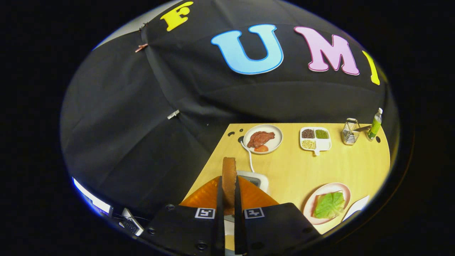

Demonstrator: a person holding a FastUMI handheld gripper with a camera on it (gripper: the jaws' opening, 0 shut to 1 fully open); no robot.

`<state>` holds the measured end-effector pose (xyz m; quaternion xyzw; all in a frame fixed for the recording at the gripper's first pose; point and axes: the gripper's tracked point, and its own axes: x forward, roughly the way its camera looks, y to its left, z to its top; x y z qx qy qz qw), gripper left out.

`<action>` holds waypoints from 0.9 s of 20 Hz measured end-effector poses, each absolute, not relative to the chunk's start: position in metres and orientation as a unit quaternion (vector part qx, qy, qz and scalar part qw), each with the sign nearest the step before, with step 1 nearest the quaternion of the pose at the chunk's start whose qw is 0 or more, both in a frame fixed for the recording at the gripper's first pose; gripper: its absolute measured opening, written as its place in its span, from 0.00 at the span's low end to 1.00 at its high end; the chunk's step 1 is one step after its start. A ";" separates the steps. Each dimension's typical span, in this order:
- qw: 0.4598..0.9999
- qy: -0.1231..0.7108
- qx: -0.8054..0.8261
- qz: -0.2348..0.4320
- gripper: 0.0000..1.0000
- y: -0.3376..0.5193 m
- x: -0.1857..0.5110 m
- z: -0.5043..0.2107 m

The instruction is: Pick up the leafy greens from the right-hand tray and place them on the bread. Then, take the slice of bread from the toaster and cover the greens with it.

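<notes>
My gripper (228, 195) is shut on a brown slice of bread (229, 175), held on edge and upright between the two fingers. Just beyond and below the fingers stands the toaster (256, 180), white with an orange part showing on both sides of the fingers. To the right of the fingers, on the wooden table (295, 167), lies a pink plate (312, 202) with a slice of bread under a green leaf (330, 205).
At the table's far side stand a white plate with meat (263, 138), a divided white dish of beans (315, 138), a wire holder (350, 132) and a green bottle (374, 125). A white cord (249, 156) runs from the toaster. Another white tray edge (357, 207) shows beside the pink plate.
</notes>
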<state>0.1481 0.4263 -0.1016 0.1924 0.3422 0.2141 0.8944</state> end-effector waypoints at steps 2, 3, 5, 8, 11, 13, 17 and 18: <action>0.897 0.340 0.198 0.200 0.15 0.385 0.144 -0.105; 0.899 0.344 0.194 0.190 0.15 0.362 0.141 -0.113; 0.903 0.349 0.187 0.168 0.15 0.320 0.134 -0.131; 0.907 0.364 0.167 0.130 0.15 0.262 0.124 -0.180; 0.900 0.383 0.177 0.110 0.15 0.235 0.116 -0.226; 0.895 0.392 0.185 0.107 0.15 0.221 0.115 -0.254; 0.878 0.412 0.221 0.097 0.15 0.214 0.114 -0.296; 0.873 0.414 0.241 0.098 0.15 0.217 0.114 -0.302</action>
